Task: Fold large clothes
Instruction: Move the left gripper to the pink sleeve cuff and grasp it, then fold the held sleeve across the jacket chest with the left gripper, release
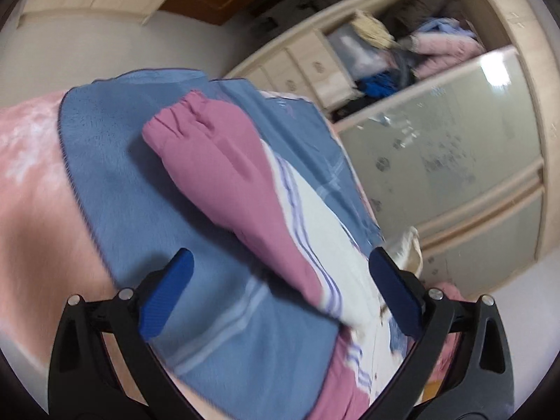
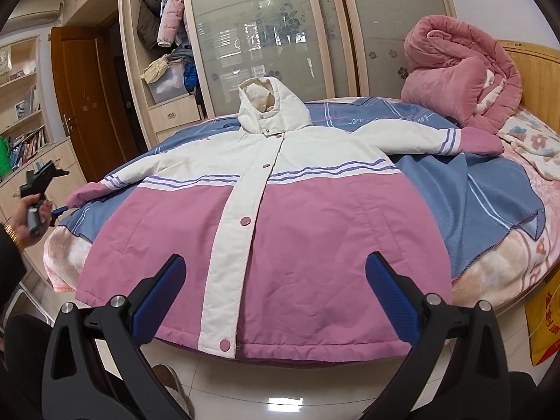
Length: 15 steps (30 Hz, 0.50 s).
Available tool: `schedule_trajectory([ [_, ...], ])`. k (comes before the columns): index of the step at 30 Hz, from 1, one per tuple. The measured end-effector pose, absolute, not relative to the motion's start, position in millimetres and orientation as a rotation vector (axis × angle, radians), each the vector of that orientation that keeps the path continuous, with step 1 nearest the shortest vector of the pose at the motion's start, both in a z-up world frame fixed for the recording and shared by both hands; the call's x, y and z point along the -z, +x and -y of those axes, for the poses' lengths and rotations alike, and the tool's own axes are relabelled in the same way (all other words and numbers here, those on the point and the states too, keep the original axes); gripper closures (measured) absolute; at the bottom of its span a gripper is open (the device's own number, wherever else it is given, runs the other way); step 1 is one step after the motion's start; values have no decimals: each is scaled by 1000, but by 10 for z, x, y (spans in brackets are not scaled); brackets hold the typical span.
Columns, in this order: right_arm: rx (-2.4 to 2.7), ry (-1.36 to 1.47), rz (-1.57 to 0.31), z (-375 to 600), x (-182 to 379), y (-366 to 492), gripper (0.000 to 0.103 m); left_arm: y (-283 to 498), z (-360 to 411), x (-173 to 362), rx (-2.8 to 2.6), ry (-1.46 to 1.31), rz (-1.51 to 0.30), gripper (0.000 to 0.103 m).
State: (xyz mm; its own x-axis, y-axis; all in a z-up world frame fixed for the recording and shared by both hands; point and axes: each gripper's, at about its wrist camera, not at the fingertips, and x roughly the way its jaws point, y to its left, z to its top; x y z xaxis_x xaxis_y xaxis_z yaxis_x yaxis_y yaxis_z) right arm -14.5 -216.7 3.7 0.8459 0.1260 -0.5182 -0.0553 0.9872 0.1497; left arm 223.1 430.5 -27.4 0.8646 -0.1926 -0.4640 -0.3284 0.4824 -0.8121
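Pink quilt (image 2: 458,80) bundled beyond jacket (image 2: 266,217) on blue blanket (image 2: 490,203).

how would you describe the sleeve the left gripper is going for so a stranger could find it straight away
On the bed, over a blue blanket, a pink and white hooded jacket lies face up with its arms spread. The sleeve is the one beside the left gripper, on the wardrobe side of the bed. Unlike the other sleeve, it lies away from the rolled pink quilt.
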Motion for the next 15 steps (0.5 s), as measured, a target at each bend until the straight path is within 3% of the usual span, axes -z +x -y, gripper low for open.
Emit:
schedule_trajectory([
  [3,-100,128,-563,2144,-21,-123,1,2376,-4432,399,-149,-1118,-554,8],
  [6,-104,129,-571,2134,-12,-95,1,2543,-4509,473,-202,-1104,-573,28],
  [8,-109,124,-581,2114,0,-74,1,2605,-4578,531,-243,-1125,-579,58],
  [10,-112,121,-587,2102,11,-52,1,2648,-4618,533,-288,-1135,-570,81],
  [11,-115,121,-589,2100,14,-50,1,2660,-4607,494,-308,-1112,-565,88],
  [15,-128,128,-589,2099,2,-35,1,2710,-4455,119,-314,-951,-510,95],
])
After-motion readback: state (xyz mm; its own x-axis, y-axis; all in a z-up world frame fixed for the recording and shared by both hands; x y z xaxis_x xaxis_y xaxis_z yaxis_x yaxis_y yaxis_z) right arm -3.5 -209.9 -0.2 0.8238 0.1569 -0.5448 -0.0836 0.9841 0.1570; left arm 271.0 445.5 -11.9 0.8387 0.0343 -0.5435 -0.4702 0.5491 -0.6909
